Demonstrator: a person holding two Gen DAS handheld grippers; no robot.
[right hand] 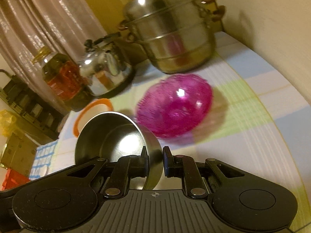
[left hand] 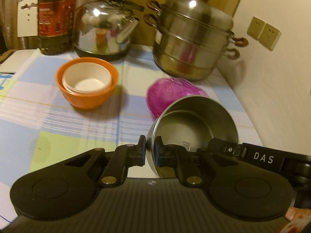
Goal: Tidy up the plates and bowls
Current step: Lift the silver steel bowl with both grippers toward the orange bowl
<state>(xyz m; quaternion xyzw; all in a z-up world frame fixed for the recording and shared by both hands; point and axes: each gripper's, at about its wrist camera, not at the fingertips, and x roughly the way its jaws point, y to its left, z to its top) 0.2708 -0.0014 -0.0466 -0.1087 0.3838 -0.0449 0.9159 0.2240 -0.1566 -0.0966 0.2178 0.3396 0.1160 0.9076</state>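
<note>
Steel bowl [left hand: 192,130] is pinched at its rim by my left claw [left hand: 149,151] and right claw [right hand: 155,161], so I should move both together toward the orange bowl [left hand: 87,81] ahead-left.

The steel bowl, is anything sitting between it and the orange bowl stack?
Nothing visible does. The steel bowl is pinched by its rim in both the left claw and the right claw, and only bare checked tablecloth lies between it and the orange bowl. The pink bowl sits off to the side.
</note>
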